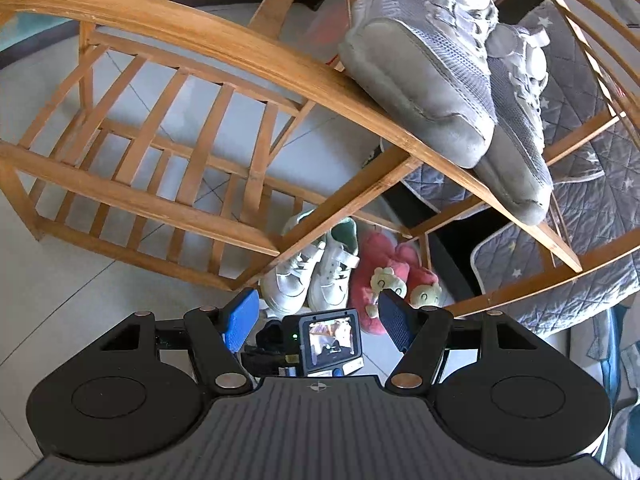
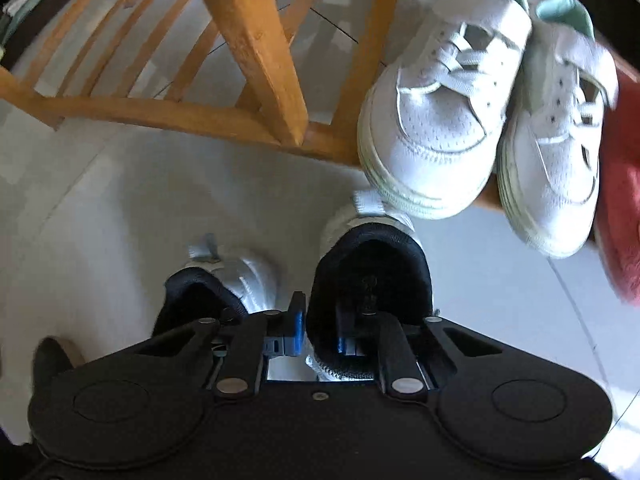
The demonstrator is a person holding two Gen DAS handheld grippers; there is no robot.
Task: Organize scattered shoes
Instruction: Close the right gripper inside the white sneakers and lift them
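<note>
Right gripper (image 2: 318,334) points steeply down, pads clamped on the black collar of a white shoe (image 2: 372,276) on the floor. Its mate (image 2: 224,280) lies just left. White sneaker pair (image 2: 480,120) sits on wooden rack (image 2: 256,52).

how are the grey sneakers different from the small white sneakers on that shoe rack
The grey sneakers sit on an upper shelf of the rack; the white sneakers sit on the bottom shelf. The grey pair is mesh with flat grey soles and looks larger; the white pair is smooth and perforated, with mint-green lining and thick ribbed soles. Both pairs stand side by side, toes overhanging the front rail.
</note>
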